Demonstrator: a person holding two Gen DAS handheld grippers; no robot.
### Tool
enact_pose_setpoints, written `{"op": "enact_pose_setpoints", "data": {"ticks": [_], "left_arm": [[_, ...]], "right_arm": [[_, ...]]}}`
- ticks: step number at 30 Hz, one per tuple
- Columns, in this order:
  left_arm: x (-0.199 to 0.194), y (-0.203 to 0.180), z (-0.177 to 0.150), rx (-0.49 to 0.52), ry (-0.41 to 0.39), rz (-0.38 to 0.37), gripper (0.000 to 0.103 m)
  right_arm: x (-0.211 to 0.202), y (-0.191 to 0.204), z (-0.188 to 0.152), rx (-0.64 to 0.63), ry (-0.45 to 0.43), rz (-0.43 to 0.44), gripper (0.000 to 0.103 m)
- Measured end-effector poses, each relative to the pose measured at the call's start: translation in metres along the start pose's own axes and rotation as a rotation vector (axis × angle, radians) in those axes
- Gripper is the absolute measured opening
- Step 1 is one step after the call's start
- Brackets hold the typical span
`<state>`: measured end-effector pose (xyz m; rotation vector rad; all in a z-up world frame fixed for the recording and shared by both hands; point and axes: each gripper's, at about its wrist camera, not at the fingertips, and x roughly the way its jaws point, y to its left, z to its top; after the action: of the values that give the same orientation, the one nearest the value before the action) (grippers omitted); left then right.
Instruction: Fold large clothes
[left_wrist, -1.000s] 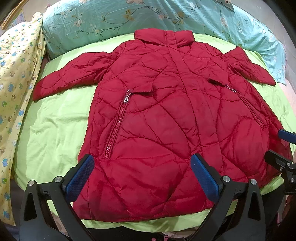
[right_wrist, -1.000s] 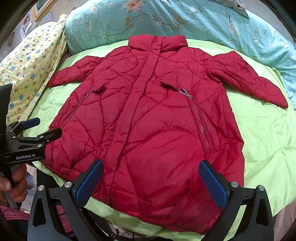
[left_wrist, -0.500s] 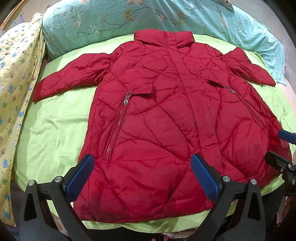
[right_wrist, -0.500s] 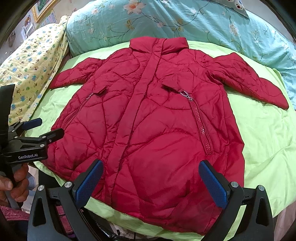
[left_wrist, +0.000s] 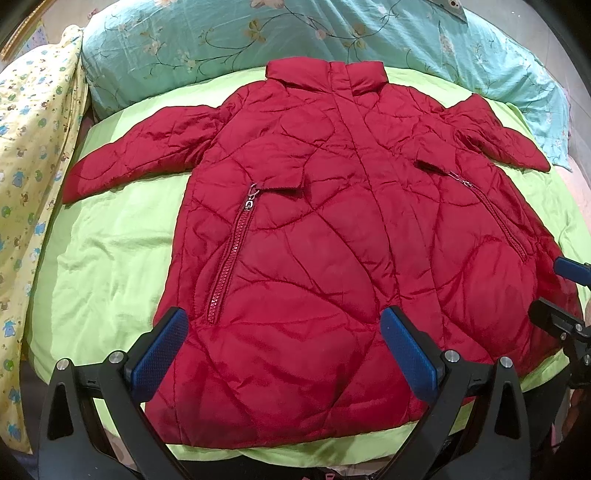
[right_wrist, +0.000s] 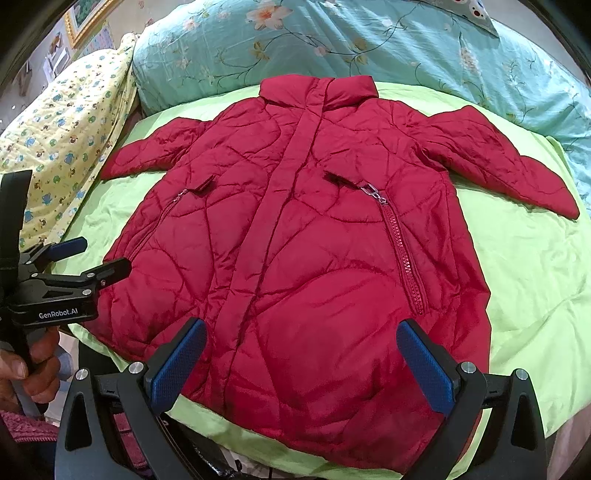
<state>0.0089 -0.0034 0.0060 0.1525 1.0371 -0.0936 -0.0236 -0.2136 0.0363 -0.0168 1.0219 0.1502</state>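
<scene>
A red quilted jacket (left_wrist: 317, 236) lies flat, front up, on a lime-green sheet (left_wrist: 107, 266), collar at the far end, both sleeves spread sideways. It also fills the right wrist view (right_wrist: 306, 236). My left gripper (left_wrist: 284, 336) is open and empty, hovering over the jacket's hem on its left half. My right gripper (right_wrist: 301, 347) is open and empty over the hem on the right half. The right gripper also shows at the right edge of the left wrist view (left_wrist: 565, 295); the left gripper shows at the left of the right wrist view (right_wrist: 85, 258).
A teal floral pillow (left_wrist: 258, 33) lies behind the collar. A yellow printed blanket (left_wrist: 29, 155) runs along the left side. The green sheet (right_wrist: 532, 280) extends to the right of the jacket. The bed's near edge is just under both grippers.
Both grippers have drifted slightly back and up, so the jacket sits a little lower in each view. Nothing was taken hold of; the jacket has not moved.
</scene>
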Motion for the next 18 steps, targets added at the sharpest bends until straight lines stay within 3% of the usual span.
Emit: {"op": "enact_pose_setpoints", "data": {"ticks": [5,18], "left_arm": [[0.006,0.000,0.003,-0.005,-0.024,-0.008,0.103],[0.019,0.007,0.016,-0.046,-0.020,-0.060,0.103]], "right_arm": [[0.002,-0.006,0.003,0.021,0.020,0.015,0.103],[0.001,-0.050,0.017,0.126,-0.029,0.027,0.103]]}}
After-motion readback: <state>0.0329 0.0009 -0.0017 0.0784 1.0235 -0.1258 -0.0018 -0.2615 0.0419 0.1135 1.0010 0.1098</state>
